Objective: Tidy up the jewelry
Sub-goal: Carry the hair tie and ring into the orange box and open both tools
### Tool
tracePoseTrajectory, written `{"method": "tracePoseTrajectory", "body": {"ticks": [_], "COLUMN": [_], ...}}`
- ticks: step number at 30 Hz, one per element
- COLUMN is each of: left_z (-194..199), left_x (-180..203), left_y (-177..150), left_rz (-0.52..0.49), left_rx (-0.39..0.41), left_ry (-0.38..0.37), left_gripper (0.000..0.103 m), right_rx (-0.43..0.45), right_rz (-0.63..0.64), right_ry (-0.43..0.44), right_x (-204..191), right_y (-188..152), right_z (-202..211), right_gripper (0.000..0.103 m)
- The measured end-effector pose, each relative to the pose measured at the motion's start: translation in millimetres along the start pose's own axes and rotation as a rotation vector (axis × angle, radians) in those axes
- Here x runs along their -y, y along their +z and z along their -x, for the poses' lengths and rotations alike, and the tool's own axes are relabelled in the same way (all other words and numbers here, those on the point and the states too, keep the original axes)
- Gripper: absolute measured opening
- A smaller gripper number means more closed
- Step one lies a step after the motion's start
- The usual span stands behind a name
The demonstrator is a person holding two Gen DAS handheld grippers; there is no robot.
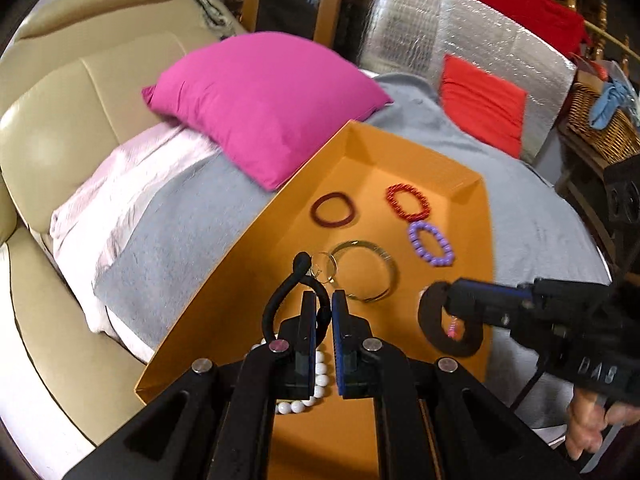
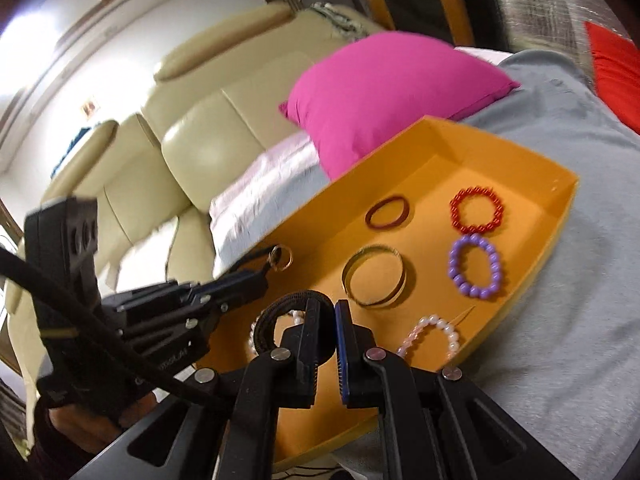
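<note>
An orange tray lies on a grey blanket. In it are a dark red band, a red bead bracelet, a purple bead bracelet, a metal bangle, a white pearl bracelet and a pink pearl bracelet. My left gripper is shut on a black cord carrying a small ring. My right gripper is shut on a black fabric band above the tray.
A magenta pillow lies behind the tray, a red cushion to the right. A cream sofa stands left. A wicker basket sits at far right. A pale pink cloth lies under the blanket.
</note>
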State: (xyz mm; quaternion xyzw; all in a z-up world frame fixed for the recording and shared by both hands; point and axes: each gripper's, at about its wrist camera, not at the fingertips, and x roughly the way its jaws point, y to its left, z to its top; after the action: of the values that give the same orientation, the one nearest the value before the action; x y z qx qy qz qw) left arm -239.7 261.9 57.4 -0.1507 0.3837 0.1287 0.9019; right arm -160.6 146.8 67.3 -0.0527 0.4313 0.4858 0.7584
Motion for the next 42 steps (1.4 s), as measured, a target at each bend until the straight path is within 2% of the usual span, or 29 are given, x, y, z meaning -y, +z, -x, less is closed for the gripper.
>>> {"method": "tracePoseTrajectory", "body": {"ticks": [5, 16, 28, 42], "left_z": [-16.2, -45.5, -57.8, -66.0], "left_x": [-6.7, -13.7, -25.1, -32.0], "left_y": [0.6, 6.5, 9.7, 5.0], "left_rz": [0.017, 0.031, 0.07, 0.117], "left_rx": [-0.037, -0.099, -0.143, -0.189], "left_ry": [0.001, 0.002, -0.01, -0.016], "left_gripper": [0.008, 0.008, 0.008, 0.008], "right_rx": [-0.061, -0.111, -0.106, -0.104], "right_rz": [0.027, 0.085, 0.132, 0.112], "right_ry": [-0.028, -0.066, -0.093, -0.111], "right_x": [3.8, 0.4, -3.4, -2.0], "right_y": [-6.6, -4.2, -3.3, -5.6], "right_z": [-19.7, -35.9, -37.8, -37.4], "right_gripper": [0.008, 0.009, 0.01, 0.01]}}
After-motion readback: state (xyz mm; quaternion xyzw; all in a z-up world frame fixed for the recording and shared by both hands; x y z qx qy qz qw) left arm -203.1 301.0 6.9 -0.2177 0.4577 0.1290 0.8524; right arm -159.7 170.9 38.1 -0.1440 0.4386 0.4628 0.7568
